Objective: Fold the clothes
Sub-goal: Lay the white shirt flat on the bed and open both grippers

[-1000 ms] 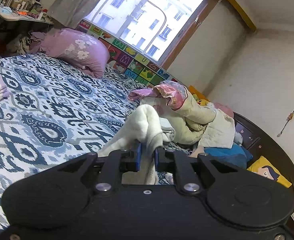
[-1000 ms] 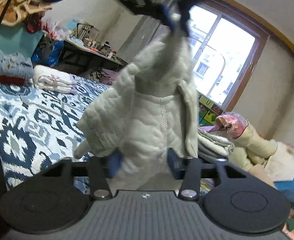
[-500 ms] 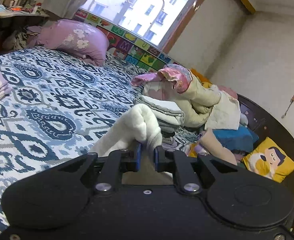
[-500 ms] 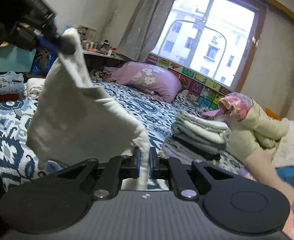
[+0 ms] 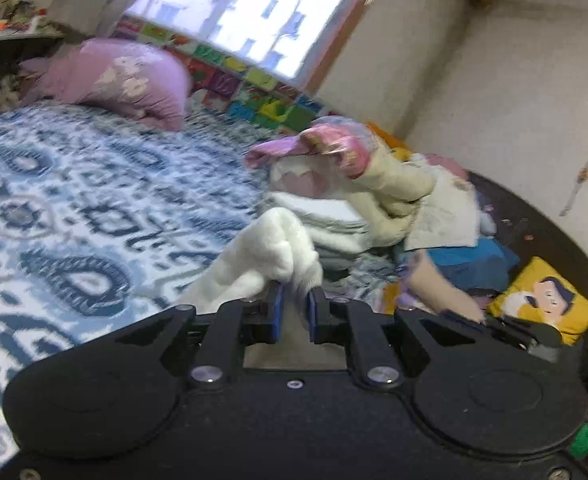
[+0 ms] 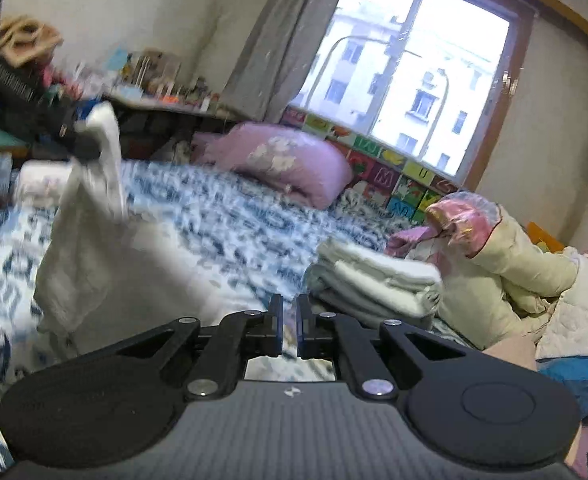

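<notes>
My left gripper (image 5: 292, 306) is shut on a bunched corner of a cream-white fleece garment (image 5: 269, 248) above the blue patterned bed (image 5: 73, 200). In the right wrist view the same garment (image 6: 89, 216) hangs stretched from the left gripper (image 6: 79, 136) at upper left toward my right gripper (image 6: 289, 322). The right gripper is shut; the cloth's lower edge reaches its fingertips, blurred, so the pinch itself is hard to see. A stack of folded pale clothes (image 6: 378, 284) sits on the bed just right of it.
A pile of unfolded clothes with a cream jacket (image 6: 514, 264) and pink cloth (image 5: 326, 148) lies at right. A purple pillow (image 6: 285, 160) is under the window. A cluttered desk (image 6: 153, 92) stands at left. A yellow cushion (image 5: 542, 300) lies by the dark bed frame.
The right gripper closed from open on the garment's lower edge, and the two grippers moved apart, spreading the cloth. Both views are blurred with motion.
</notes>
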`<state>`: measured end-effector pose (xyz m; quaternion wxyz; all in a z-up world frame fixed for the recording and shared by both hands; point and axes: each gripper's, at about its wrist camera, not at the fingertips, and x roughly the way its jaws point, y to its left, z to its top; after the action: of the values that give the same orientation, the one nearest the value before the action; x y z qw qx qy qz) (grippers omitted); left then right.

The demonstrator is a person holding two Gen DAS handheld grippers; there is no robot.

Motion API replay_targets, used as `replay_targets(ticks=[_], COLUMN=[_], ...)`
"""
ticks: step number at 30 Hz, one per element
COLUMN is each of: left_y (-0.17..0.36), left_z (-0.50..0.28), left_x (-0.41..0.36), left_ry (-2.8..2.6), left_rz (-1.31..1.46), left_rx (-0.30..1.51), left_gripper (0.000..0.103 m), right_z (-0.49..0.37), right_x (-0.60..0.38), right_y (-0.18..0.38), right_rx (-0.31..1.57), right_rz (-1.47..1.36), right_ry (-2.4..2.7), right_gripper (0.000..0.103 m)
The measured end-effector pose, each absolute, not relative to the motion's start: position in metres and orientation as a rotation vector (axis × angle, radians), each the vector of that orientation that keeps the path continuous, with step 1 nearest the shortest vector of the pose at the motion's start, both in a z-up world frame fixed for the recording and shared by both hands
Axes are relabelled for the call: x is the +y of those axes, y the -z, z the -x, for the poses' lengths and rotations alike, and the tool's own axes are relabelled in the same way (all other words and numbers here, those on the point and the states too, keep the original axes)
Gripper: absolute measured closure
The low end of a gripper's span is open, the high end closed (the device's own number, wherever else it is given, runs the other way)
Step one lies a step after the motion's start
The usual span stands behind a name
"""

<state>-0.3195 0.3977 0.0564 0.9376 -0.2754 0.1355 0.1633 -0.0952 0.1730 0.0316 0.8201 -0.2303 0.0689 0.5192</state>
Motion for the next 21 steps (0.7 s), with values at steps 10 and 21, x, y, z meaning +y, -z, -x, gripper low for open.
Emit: replay_targets(ticks=[10,21], left_y=[-0.067,0.02], left_z=[0.329,0.357], left_x=[0.364,0.381], left_ry=[-0.435,-0.62], left_rz=[0.404,0.373], left_rx=[0.314,0.424], left_gripper=[0.078,0.033], right_z=[0.124,0.138], right_x=[0.127,0.152], right_y=[-0.03,0.076], right_rx=[0.2,0.422], right_rz=[0.395,0.42], right_ry=[-1.193,-1.198], right_gripper=[0.028,0.02])
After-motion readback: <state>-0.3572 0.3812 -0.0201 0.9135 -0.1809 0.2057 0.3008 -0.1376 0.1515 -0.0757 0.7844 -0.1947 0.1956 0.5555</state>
